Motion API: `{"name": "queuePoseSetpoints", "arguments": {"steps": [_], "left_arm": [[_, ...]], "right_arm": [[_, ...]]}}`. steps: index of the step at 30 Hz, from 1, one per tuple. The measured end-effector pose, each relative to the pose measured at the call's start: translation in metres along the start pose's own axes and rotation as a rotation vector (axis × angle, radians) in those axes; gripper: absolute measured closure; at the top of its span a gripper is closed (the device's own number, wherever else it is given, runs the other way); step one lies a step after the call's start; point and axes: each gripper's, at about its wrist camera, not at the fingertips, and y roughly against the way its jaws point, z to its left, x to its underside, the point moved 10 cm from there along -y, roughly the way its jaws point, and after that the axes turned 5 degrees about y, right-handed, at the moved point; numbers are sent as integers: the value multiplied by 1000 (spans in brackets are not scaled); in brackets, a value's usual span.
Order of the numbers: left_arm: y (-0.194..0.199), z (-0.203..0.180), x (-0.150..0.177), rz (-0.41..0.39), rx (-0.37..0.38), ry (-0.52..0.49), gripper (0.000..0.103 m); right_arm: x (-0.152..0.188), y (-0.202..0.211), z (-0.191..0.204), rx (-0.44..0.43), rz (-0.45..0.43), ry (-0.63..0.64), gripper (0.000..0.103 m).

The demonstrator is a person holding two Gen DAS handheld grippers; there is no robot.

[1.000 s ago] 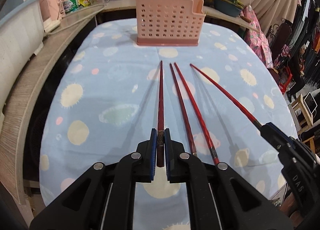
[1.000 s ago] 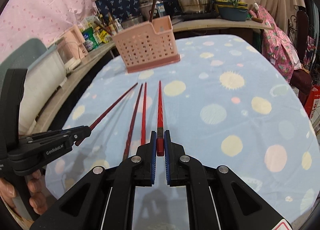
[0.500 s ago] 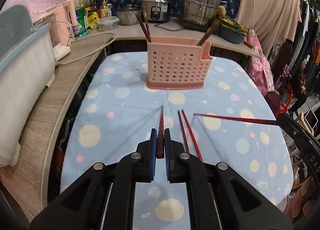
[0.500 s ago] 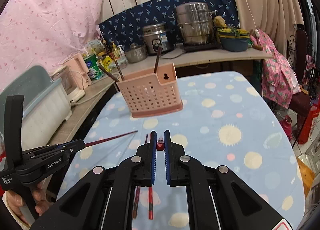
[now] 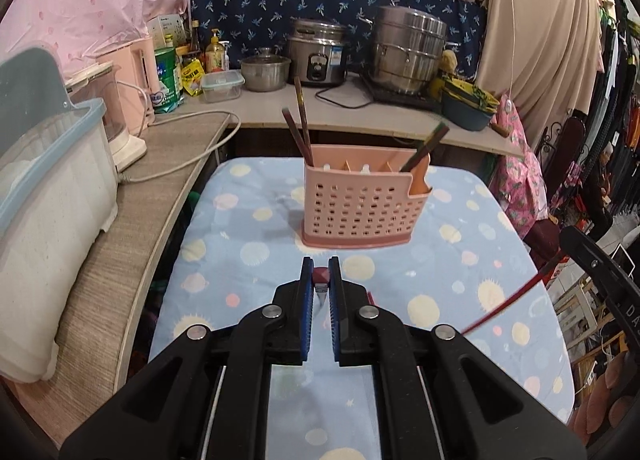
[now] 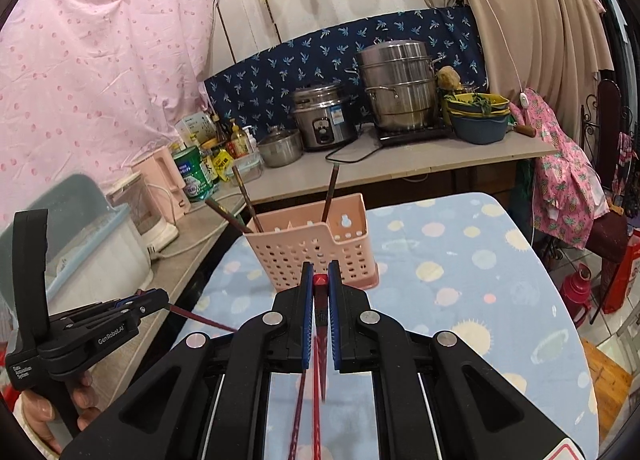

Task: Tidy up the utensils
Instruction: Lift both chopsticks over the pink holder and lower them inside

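A pink perforated utensil holder (image 5: 362, 204) stands on the blue dotted tablecloth and holds three dark chopsticks (image 5: 298, 132); it also shows in the right wrist view (image 6: 312, 248). My left gripper (image 5: 320, 280) is shut on a dark red chopstick (image 5: 320, 275), seen end-on, raised in front of the holder. My right gripper (image 6: 319, 280) is shut on a bright red chopstick (image 6: 320, 336), hanging point-down. The right-held chopstick (image 5: 504, 306) shows at the right of the left wrist view. Two more red chopsticks (image 6: 298, 408) lie on the cloth below.
A white and blue plastic box (image 5: 44, 188) sits on the left counter (image 5: 132, 244). Pots, a rice cooker (image 6: 324, 118), bottles and a blue basin (image 6: 478, 126) stand on the back counter. Clothes hang on the right past the table edge (image 5: 560, 320).
Both grippers have lifted their chopsticks off the cloth and tipped them steeply. The view rose and the holder now sits lower and closer.
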Motion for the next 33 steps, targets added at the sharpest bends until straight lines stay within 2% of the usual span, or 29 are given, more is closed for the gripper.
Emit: {"name": "queuePoseSetpoints", "arguments": {"steps": [13,25,29,33], "left_arm": [[5,-6,-84,-86,40,44,96],[12,-23,-198,-245,43,64,96],[0,-27,-219,-274,41,64,96],[-23,-27,-225,-270,37,65,96]], "right_arm": [[-73,-12,-1,-48,-101,-55,96],[-176,-47,-6,-69,-226,-104,96],[-197,-68,-10,-58,-239,-105,96],[-201,-95,-13,-48,-218,-105,96]]}}
